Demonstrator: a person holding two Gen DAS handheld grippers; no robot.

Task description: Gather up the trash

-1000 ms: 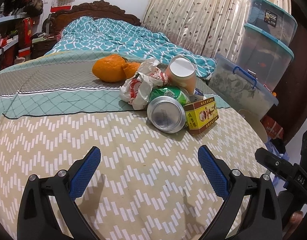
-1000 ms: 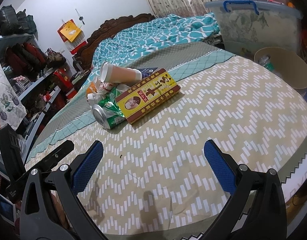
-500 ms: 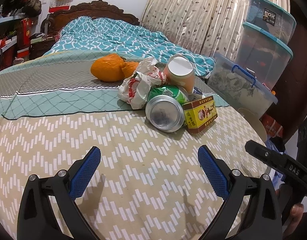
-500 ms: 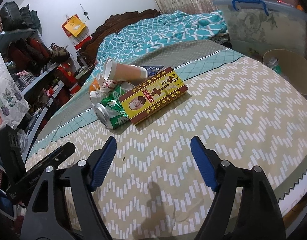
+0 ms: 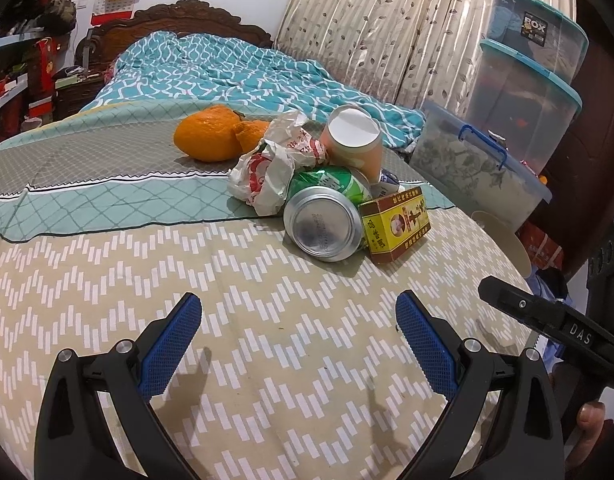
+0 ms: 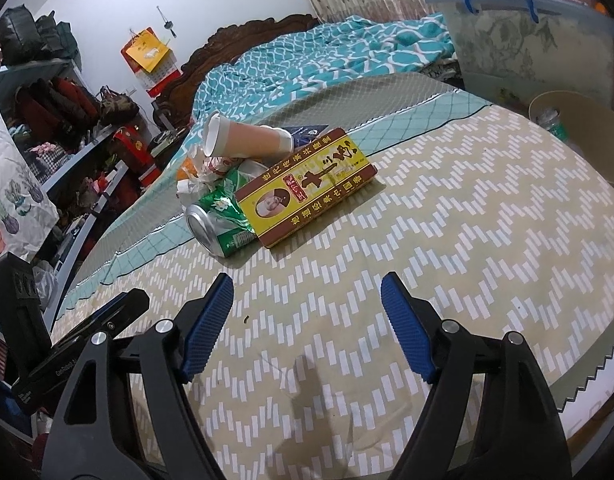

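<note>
A heap of trash lies on the bed: a green drink can [image 5: 325, 216] [image 6: 219, 220] on its side, a yellow-and-brown flat box [image 5: 395, 224] [image 6: 307, 186], a tipped paper cup [image 5: 353, 140] [image 6: 243, 142], a crumpled white wrapper [image 5: 275, 164] [image 6: 199, 172] and orange peel [image 5: 211, 138]. My left gripper [image 5: 298, 322] hovers open over the bedspread, short of the can, with nothing between its fingers. My right gripper [image 6: 307, 304] stands open too, narrower than before, nearer than the box and holding nothing.
A beige waste bin [image 6: 583, 136] [image 5: 503, 240] stands off the bed's right edge. Lidded plastic storage boxes [image 5: 519, 80] are stacked beyond it by the curtain. A teal quilt [image 5: 227, 68] covers the far bed. Cluttered shelves [image 6: 59, 120] line the left.
The right gripper's jaws have narrowed from fully wide to partly open, and its view has crept a little closer to the trash. The left gripper has stayed put.
</note>
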